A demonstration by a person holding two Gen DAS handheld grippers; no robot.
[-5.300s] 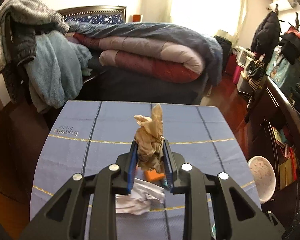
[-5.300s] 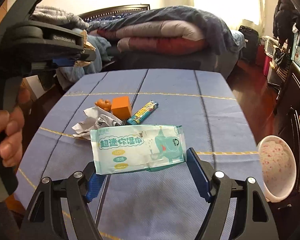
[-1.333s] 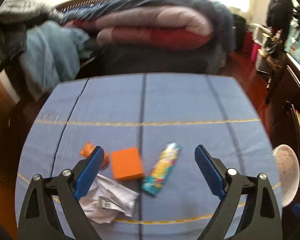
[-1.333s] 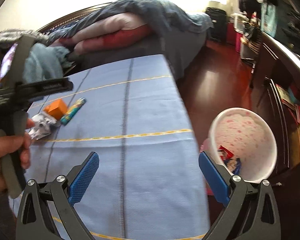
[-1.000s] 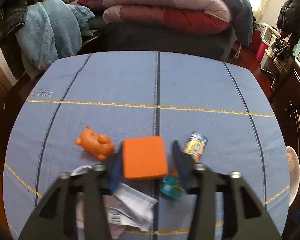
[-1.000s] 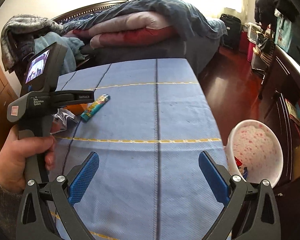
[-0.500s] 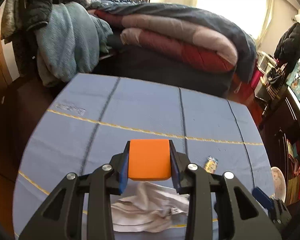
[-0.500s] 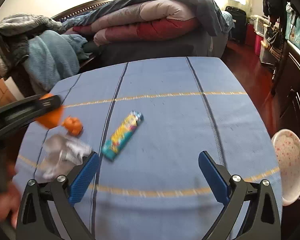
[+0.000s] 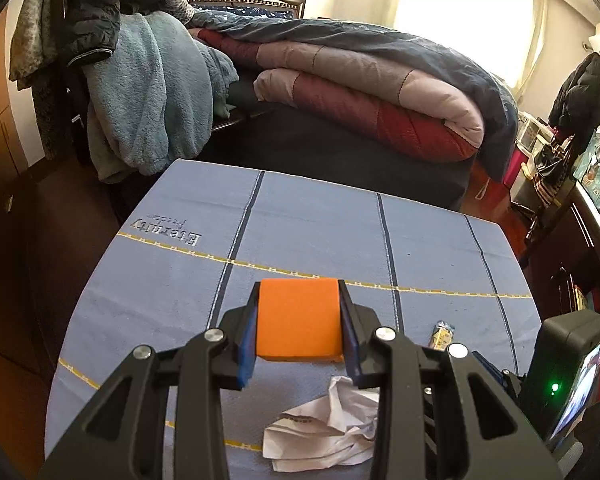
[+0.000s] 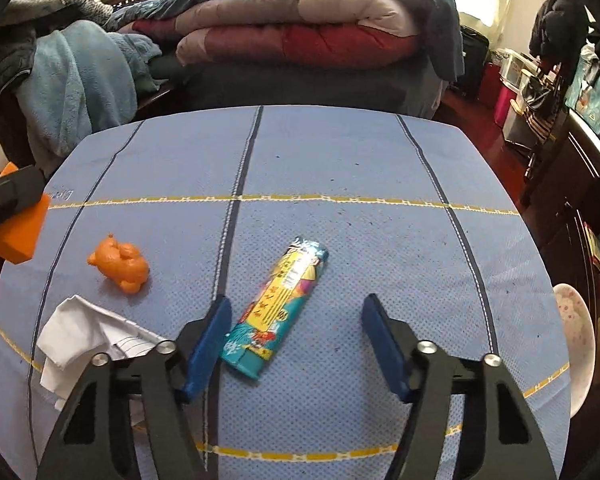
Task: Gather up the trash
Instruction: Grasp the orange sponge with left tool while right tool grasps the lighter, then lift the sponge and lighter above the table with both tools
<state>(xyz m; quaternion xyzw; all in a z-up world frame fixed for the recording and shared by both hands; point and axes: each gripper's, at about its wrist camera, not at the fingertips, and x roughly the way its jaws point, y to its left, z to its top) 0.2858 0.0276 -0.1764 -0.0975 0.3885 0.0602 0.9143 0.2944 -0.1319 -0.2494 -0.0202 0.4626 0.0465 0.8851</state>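
My left gripper (image 9: 299, 304) is shut on an orange block (image 9: 299, 318) and holds it above the blue tablecloth (image 9: 308, 232); the block also shows at the left edge of the right wrist view (image 10: 14, 232). My right gripper (image 10: 296, 320) is open and low over the table, with a colourful snack wrapper (image 10: 278, 306) lying between its fingers, nearer the left one. A crumpled white paper (image 10: 84, 330) lies at the left; it also shows below the block (image 9: 328, 432). A small orange bear figure (image 10: 120, 264) sits beyond the paper.
A white speckled trash bin (image 10: 576, 336) stands off the table's right edge. A bed with folded quilts (image 10: 300, 28) lies behind the table. Blue blankets (image 9: 152, 92) hang at the back left. Dark furniture (image 10: 588, 184) stands at the right.
My left gripper has lifted the orange block higher above the table. My right gripper has come down and forward around the snack wrapper and narrowed its opening.
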